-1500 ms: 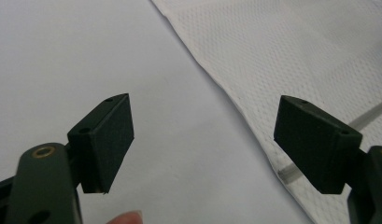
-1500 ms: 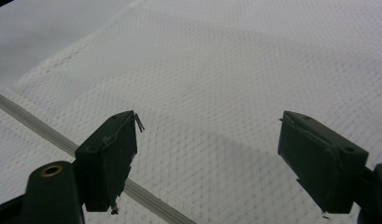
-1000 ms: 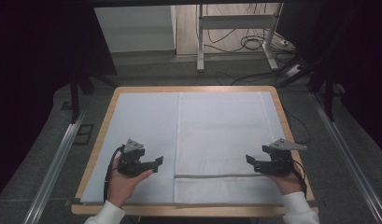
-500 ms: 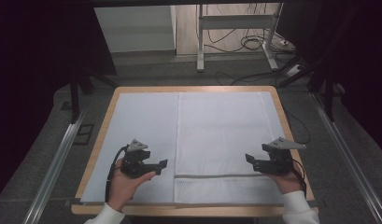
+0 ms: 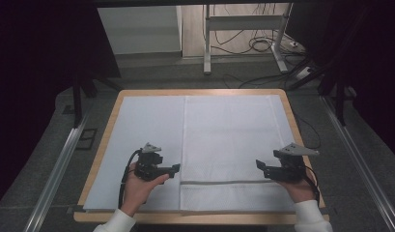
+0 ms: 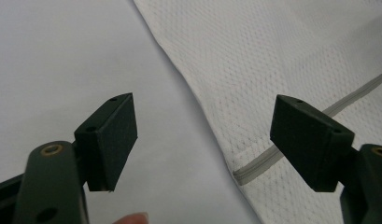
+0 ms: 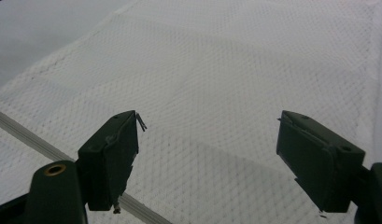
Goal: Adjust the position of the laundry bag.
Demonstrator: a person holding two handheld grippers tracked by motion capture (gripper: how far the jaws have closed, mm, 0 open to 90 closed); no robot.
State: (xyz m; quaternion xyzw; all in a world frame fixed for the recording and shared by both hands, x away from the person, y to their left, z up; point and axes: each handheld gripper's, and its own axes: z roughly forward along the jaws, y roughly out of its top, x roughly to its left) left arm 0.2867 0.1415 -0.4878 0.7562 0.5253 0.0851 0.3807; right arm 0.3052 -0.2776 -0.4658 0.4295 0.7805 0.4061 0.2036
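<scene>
Nearest to us, at the lower edge of the high view, the person's two hands each hold a black two-jaw gripper above the near part of the tabletop [image 5: 107,145], a wooden board with a pale sheet spread over it. The left gripper [image 5: 176,169] has its jaws spread wide and empty, pointing toward the right gripper; in the left gripper view [image 6: 202,135] we see the jaws astride the left edge of the white mesh fabric rectangle [image 6: 291,56], one jaw over the bare sheet and the other over the mesh. The right gripper [image 5: 259,165] is likewise open and holds nothing, its jaws pointing inward toward the left gripper; in the right gripper view [image 7: 207,154] both jaws hang over the mesh [image 7: 254,60].

The white mesh fabric rectangle [image 5: 233,140] lies flat on the right part of the tabletop, its long axis running away from us, its left edge just beside the left gripper and its right edge under the right gripper. A narrow grey band [image 5: 224,182], sewn across the fabric near its front end, runs from side to side between the two grippers; in the left gripper view its end [image 6: 254,165] lies between the jaws, close to the fabric's edge. Each gripper is thus nearest to its own side of the near end, and we judge that the coming move is a two-sided pinch there. Nothing lies on the fabric in the way.

Beyond the tabletop we see the grey floor [image 5: 151,72], a metal frame stand [image 5: 243,29] and loose cables [image 5: 262,46].
</scene>
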